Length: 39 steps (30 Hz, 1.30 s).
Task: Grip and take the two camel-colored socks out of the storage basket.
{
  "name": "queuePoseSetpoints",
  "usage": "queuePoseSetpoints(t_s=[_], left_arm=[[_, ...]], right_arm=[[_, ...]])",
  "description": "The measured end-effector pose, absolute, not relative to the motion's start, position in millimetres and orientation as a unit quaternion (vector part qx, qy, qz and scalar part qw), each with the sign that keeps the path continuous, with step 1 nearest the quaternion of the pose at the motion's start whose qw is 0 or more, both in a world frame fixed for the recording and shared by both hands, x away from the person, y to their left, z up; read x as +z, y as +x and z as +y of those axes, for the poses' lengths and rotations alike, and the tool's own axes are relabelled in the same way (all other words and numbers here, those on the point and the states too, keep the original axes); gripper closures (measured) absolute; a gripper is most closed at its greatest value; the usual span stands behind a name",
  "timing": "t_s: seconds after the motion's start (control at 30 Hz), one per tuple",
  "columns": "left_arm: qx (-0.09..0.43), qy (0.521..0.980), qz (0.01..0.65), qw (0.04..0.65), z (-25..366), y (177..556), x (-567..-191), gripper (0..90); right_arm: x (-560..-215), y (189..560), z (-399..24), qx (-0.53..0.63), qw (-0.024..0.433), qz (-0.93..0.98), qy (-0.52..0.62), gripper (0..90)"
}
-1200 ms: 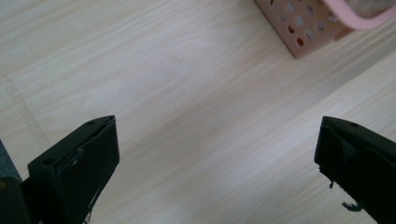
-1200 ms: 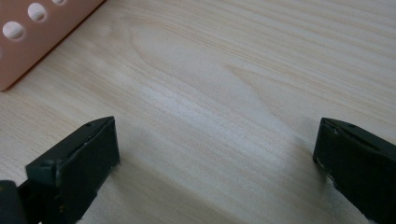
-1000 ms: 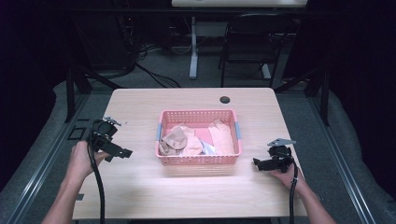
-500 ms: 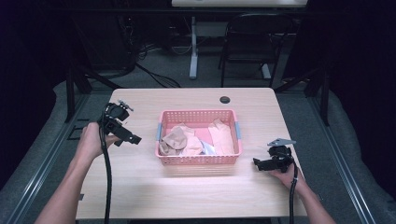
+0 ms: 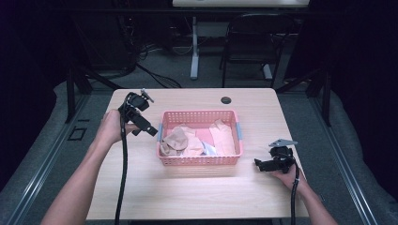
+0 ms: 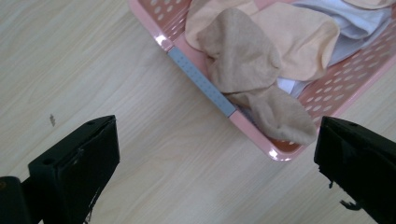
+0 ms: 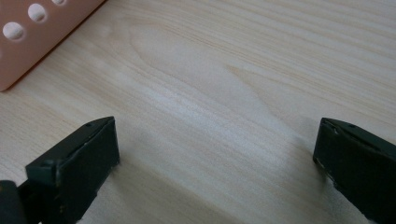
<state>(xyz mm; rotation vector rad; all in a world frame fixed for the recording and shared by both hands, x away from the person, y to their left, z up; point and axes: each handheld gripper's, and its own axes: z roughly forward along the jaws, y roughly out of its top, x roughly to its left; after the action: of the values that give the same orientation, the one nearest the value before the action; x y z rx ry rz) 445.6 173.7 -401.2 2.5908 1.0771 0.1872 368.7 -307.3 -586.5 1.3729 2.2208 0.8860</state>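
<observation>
Left gripper view: soft tan sock [image 6: 243,56] drapes perforated pink basket [image 6: 336,86].

Beyond my tongs the pale wood table [image 5: 197,187] ends and a grey floor [image 5: 178,77] begins, strewn with black cables [image 5: 155,79]. Farther off stand a black chair [image 5: 248,47] and a white table leg [image 5: 194,51]. Both sides fall into darkness.

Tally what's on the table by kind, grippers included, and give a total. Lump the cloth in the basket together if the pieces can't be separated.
Pink baskets: 1
Piles of cloth in the basket, tan sock on top, pieces overlapping and not countable: 1
Grippers: 2, left gripper and right gripper
Dark round spots near the table's far edge: 1
Total: 5
</observation>
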Motion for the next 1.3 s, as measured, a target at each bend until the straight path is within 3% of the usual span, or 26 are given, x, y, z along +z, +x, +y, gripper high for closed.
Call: queuePoseSetpoints(t_s=[1.03,1.3], left_arm=[[0.018,0.94,0.323,0.111,101.4,489.6,-450.1,0.8],[0.004,0.939,0.326,0.112,97.7,496.0,-461.5,9.9]], right_arm=[[-586.7,368.4,-307.4,0.316,0.192,0.79,0.49,0.0],[-586.8,368.1,-307.2,0.317,0.193,0.788,0.491,0.0]])
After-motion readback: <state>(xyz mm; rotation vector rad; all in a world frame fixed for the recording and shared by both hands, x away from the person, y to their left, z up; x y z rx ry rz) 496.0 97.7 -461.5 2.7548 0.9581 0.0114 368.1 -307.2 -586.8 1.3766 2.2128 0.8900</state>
